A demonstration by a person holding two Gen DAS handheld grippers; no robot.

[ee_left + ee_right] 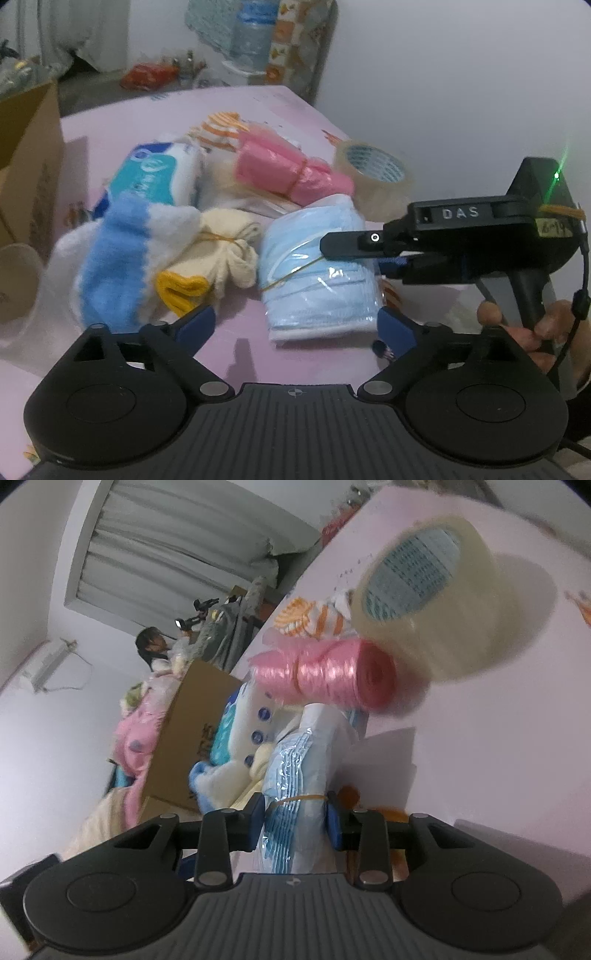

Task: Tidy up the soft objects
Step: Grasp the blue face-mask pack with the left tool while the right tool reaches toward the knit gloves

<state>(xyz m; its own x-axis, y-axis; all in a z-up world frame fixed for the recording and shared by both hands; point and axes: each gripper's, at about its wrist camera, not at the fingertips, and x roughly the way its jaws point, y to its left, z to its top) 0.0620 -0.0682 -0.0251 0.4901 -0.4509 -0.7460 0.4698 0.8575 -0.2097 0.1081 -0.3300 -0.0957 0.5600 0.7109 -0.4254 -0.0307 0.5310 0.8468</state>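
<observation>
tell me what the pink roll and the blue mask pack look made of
Pink roll: thin glossy plastic film, probably bags, judging by its crinkled shine; an elastic band cinches it. Mask pack: soft pleated fabric, likely non-woven, inside clear shiny plastic wrap with glare streaks.

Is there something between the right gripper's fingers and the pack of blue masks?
Nothing visible: the right gripper is shut on the mask pack, its fingers pressing on both sides of the pack.
</observation>
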